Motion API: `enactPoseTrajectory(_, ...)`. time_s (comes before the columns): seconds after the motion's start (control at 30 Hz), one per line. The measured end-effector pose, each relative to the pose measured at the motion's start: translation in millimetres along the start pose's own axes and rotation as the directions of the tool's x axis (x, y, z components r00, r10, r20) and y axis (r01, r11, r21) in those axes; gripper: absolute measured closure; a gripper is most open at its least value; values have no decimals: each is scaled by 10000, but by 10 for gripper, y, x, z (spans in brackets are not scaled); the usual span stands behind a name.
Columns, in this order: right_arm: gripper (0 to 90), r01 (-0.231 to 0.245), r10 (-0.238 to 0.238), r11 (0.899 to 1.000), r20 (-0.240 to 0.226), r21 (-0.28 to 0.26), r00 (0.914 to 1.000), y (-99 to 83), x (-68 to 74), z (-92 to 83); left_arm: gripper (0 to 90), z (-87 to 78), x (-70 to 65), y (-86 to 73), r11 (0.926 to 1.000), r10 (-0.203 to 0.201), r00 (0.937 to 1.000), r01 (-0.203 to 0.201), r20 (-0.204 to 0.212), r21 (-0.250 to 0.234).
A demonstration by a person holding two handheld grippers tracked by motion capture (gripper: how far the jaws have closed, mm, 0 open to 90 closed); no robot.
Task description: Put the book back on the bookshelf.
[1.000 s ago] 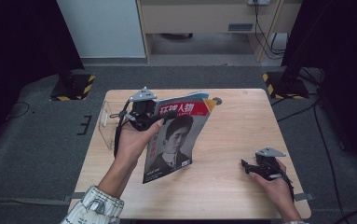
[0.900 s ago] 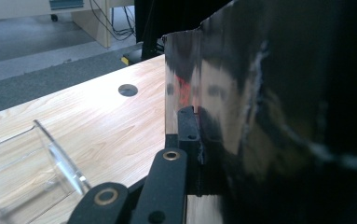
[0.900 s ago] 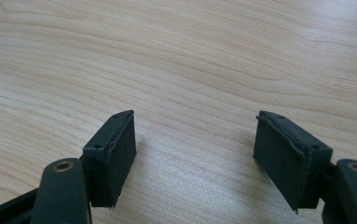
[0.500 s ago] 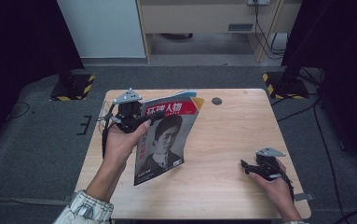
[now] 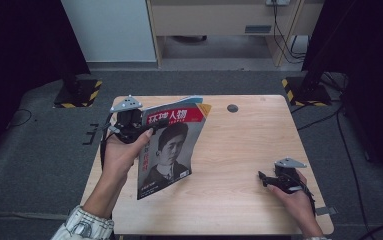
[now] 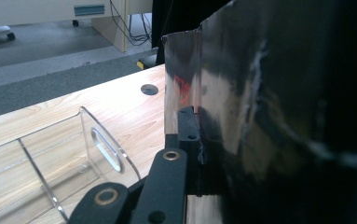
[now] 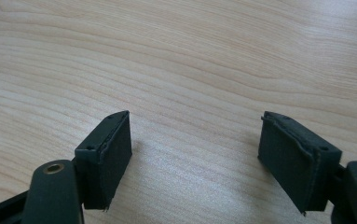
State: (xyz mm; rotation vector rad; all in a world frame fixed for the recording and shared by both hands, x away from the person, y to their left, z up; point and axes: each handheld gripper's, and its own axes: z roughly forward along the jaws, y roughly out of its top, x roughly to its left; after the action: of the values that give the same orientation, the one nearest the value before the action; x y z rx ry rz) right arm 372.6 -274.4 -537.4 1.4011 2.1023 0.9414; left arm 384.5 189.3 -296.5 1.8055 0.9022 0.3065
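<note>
A magazine (image 5: 171, 145) with a red title band and a portrait on its cover stands tilted, lifted off the wooden table (image 5: 239, 150). My left gripper (image 5: 144, 125) is shut on its upper left edge. In the left gripper view the glossy cover (image 6: 269, 116) rises beside the black jaw, pinched by the gripper (image 6: 192, 140). At the table's right front my right gripper (image 5: 264, 178) rests low over the wood. Its jaws have just been opening and stand wide in the right gripper view, with nothing between them (image 7: 195, 158).
A clear acrylic holder (image 6: 50, 158) with a slot handle stands on the table's left part, close under the left gripper. A round cable hole (image 5: 233, 108) sits near the far edge. Grey carpet surrounds the table, and a cabinet stands beyond.
The left hand has carried the magazine to the left, toward the table's left edge. The right hand has stayed in place.
</note>
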Motion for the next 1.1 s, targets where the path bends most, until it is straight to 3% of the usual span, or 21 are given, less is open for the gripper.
enactPoseTrajectory(1.1, 257, -24, 24, 10000, 6, 6, 10000, 0, 2, 0, 865, -309, 264, -102, 9991, -344, 9973, 328, -648, -252)
